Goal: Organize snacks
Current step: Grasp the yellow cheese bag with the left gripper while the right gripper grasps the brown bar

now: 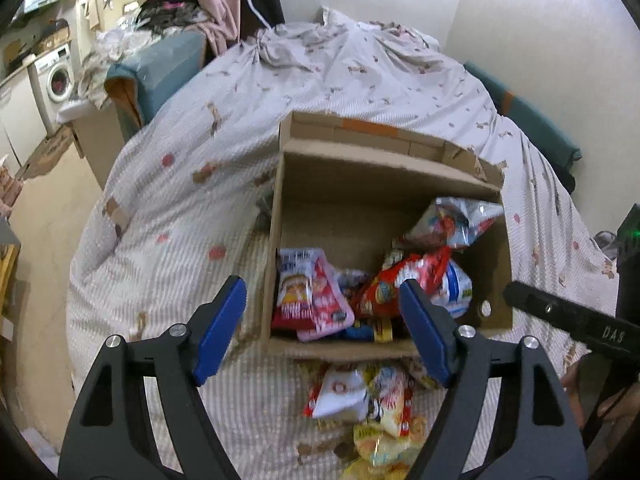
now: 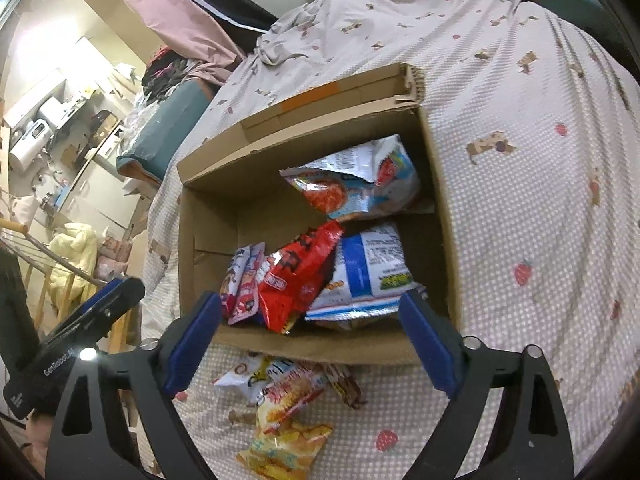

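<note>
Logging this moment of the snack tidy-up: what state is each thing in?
cardboard box: open, flaps up, partly filled.
red packet: inside box, leaning on other packets.
loose snack packets: on the bed, outside box.
left gripper: open, empty.
right gripper: open, empty.

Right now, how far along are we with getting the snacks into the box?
Partly done. Several packets already lie in the cardboard box, among them a red packet and a blue and white bag. Nothing is in hand: the left gripper and right gripper are both open and empty. Still left is the pile of snacks on the bedspread before the box.
</note>
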